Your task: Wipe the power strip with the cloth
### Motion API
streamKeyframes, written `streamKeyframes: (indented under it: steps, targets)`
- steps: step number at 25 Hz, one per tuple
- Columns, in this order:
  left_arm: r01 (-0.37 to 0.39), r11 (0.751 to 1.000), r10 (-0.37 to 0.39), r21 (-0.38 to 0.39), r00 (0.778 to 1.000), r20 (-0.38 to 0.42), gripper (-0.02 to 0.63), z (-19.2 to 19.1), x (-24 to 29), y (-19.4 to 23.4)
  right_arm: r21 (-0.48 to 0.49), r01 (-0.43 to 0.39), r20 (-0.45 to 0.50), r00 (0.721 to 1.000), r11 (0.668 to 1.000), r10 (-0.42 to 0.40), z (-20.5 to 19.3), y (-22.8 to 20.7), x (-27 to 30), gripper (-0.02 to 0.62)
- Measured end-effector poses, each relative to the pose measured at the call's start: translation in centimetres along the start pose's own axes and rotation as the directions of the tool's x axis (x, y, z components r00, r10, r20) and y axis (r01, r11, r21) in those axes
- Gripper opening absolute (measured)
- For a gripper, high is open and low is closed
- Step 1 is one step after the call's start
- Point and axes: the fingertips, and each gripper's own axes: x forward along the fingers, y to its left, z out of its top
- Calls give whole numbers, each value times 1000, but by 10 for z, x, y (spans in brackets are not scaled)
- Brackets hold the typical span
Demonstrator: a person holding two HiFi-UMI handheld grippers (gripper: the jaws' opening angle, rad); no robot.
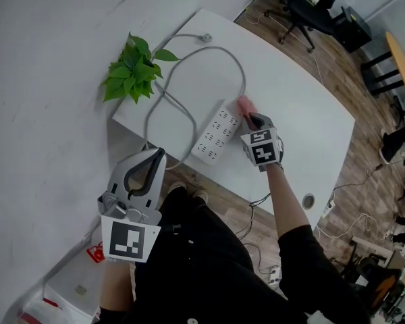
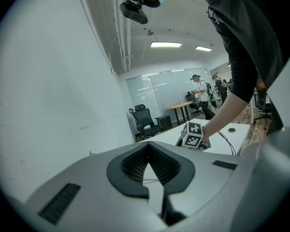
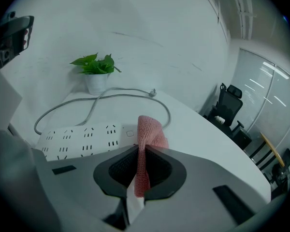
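Observation:
A white power strip lies on the white table, its grey cable looping toward the wall. My right gripper is shut on a pink cloth and hovers at the strip's cable end. In the right gripper view the cloth sticks up between the jaws of the right gripper, just right of the power strip. My left gripper is shut on nothing, held off the table's near corner. In its own view the left gripper points past the table.
A small potted plant stands at the table's far-left corner by the wall; it also shows as the plant behind the strip. A cable hole sits near the right front edge. Office chairs stand beyond the table.

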Motion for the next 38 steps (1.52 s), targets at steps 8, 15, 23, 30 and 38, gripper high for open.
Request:
streamKeyframes:
  steps: [8,15,23,30,38]
  targets:
    - [23,1000,-23,8,999,26,14,3,2,-1,0,-22,2,1000,1000,22,-1,10,-4,48]
    - [40,999,-40,6,999,37,14,5,3,-3,-13,-59,10,998,998,59,-2,28,-12,48]
    - [66,998,-66,5,997,41,14,6,5,-7,-17,-111,14,994,994,111,-5,53,-23,48]
    - [89,996,-90,13,994,56,14,8,10,-10,-36,-168,20,985,985,169,-7,84,-32,48]
    - [111,994,-112,17,991,68,14,11,14,-15,-43,-226,35,973,973,228,-7,119,-42,48]
